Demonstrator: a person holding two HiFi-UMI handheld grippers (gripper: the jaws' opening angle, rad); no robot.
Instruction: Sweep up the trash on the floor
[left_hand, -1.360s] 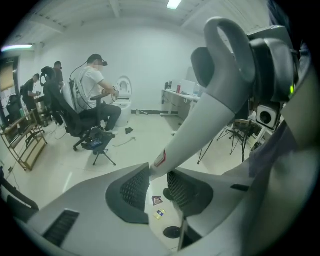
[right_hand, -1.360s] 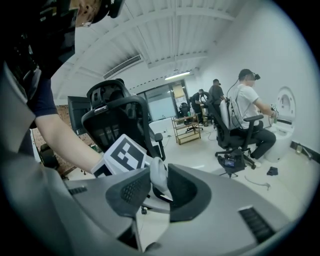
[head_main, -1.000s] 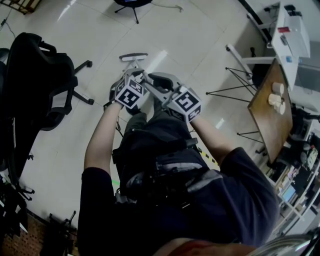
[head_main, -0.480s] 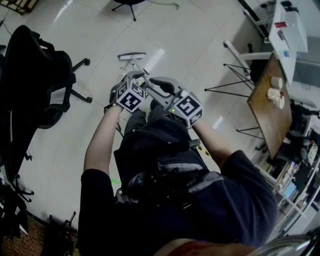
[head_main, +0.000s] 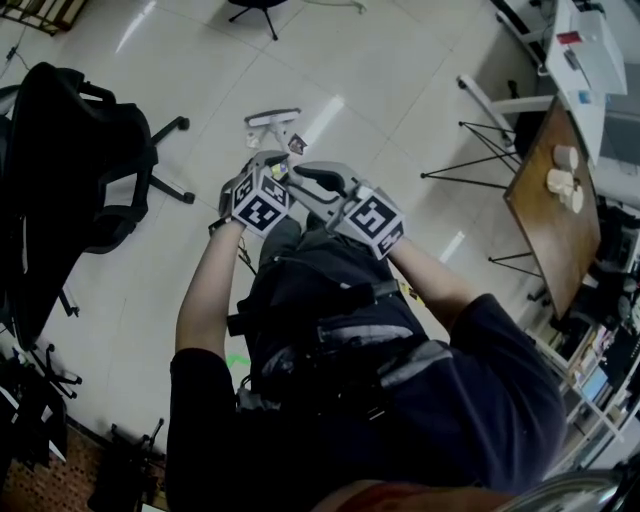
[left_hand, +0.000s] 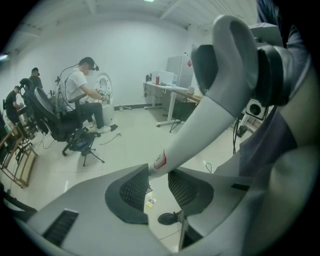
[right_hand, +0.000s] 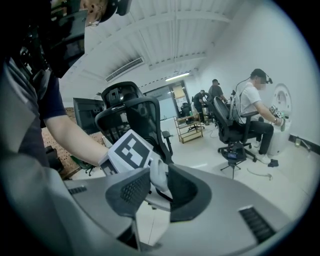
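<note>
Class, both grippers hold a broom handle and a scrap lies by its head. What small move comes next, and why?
Probably slide the broom head sideways behind the scrap, then pull it in: left gripper and right gripper both clamp the handle, and the scrap lies just beside the head.

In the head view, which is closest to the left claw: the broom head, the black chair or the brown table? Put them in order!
From the left claw:
1. Broom head, just ahead on the floor.
2. Black chair, off to the left.
3. Brown table, far right.
</note>
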